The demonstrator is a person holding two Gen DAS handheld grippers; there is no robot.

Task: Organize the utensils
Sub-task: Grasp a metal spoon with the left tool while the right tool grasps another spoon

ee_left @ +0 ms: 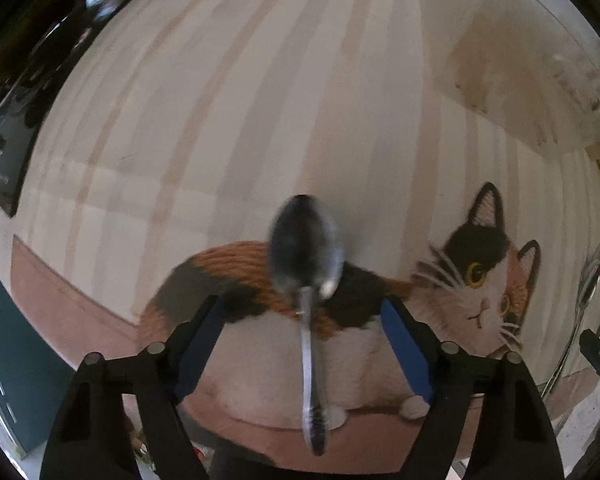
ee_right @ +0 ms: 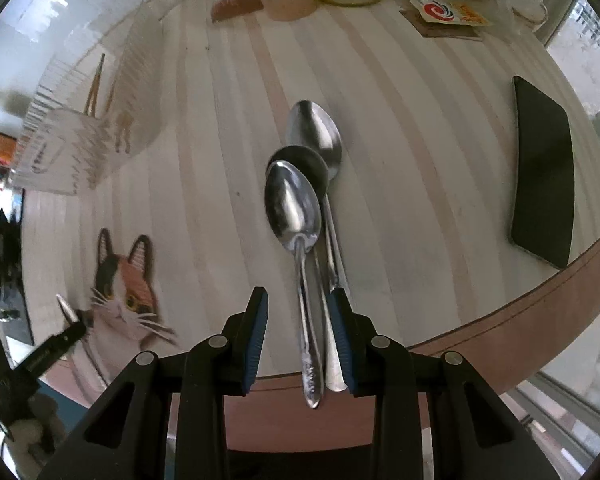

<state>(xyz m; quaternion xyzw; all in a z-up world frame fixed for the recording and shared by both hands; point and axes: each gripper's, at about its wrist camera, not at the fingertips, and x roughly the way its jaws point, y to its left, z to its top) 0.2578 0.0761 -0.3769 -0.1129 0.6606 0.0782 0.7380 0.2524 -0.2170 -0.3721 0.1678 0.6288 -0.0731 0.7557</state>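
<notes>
Left tongs (ee_left: 304, 320) gape, pads clear of a lone spoon (ee_left: 306, 264) lying between them on the cat mat (ee_left: 480, 280). Right tongs (ee_right: 298, 312) — one pad against two stacked spoons (ee_right: 300, 216), the other clear — past them a phone (ee_right: 544, 168) on the striped surface (ee_right: 420, 160).

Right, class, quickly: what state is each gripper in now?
Left gripper: open, one spoon between its jaws, not gripped.
Right gripper: open, stacked spoons between its jaws, not clamped.
</notes>
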